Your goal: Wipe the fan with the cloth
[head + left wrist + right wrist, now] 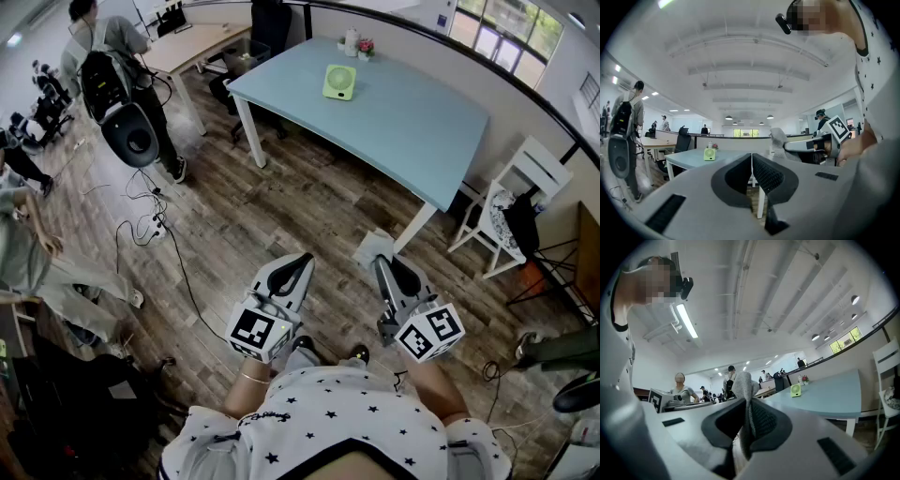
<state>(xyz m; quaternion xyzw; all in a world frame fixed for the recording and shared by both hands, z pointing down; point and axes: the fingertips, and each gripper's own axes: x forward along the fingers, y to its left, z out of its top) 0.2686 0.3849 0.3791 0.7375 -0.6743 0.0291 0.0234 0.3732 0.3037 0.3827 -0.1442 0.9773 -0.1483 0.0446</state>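
One limp grey cloth (743,383) pinched in the right gripper (749,417); left gripper (751,165) clenched empty, free to brace the probably light, tippy green plastic fan (339,82) by its frame.

floor: dark wood planks (309,206) | surface: pale blue, white legs (412,112) | chair: white, by wall (542,161) | windows: far corner (511,28) | ceiling: white, strip light (687,320) lit
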